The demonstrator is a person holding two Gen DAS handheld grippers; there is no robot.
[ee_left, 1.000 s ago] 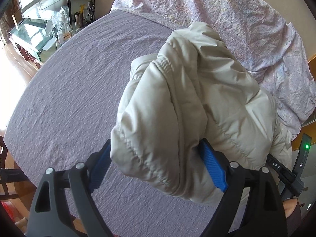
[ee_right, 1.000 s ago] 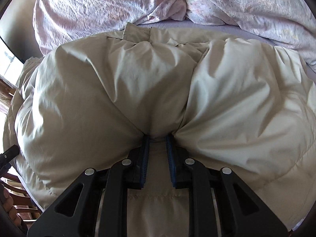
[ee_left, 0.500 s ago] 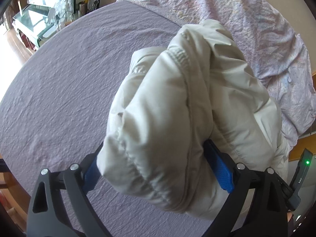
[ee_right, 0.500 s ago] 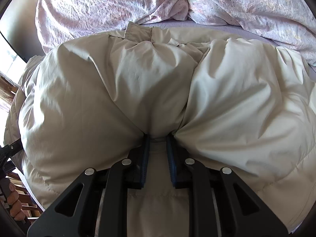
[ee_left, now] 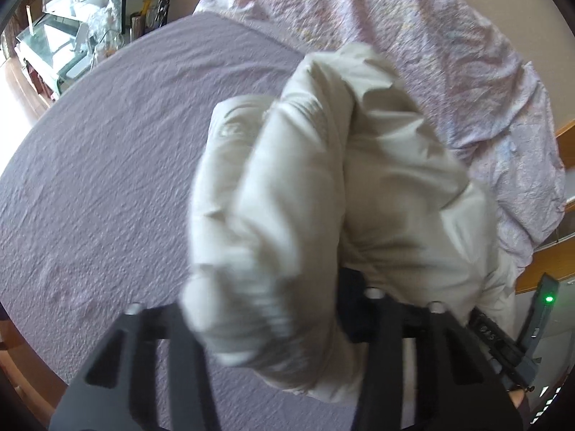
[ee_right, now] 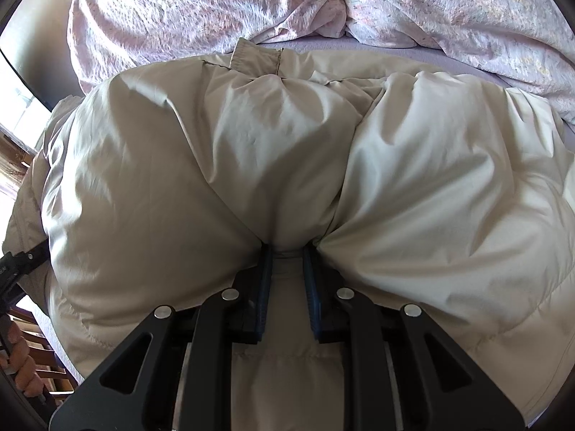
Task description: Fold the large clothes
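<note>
A cream puffy jacket (ee_left: 359, 179) lies on the purple bed sheet (ee_left: 107, 151). In the left wrist view a padded sleeve, blurred by motion, bulges up between the jaws of my left gripper (ee_left: 273, 298). Those jaws are closing and squeeze the fabric, which hides the pads. In the right wrist view the jacket (ee_right: 215, 161) fills the frame, its collar tab at the far edge. My right gripper (ee_right: 287, 251) is shut on a pinched fold of it between two puffy panels, with the blue pads (ee_right: 266, 287) pressing on the cloth.
A crumpled pink floral duvet (ee_left: 449, 54) is heaped at the head of the bed (ee_right: 179, 10). A glass-topped cabinet (ee_left: 61, 50) with bottles stands beyond the far left corner. A wooden bed frame (ee_left: 560, 133) shows at the right, a person's hand (ee_right: 21, 362) at the lower left.
My left gripper's jaws have drawn in from wide apart onto the sleeve, and the sleeve now bunches higher over them. The right gripper keeps the same grip and place.
</note>
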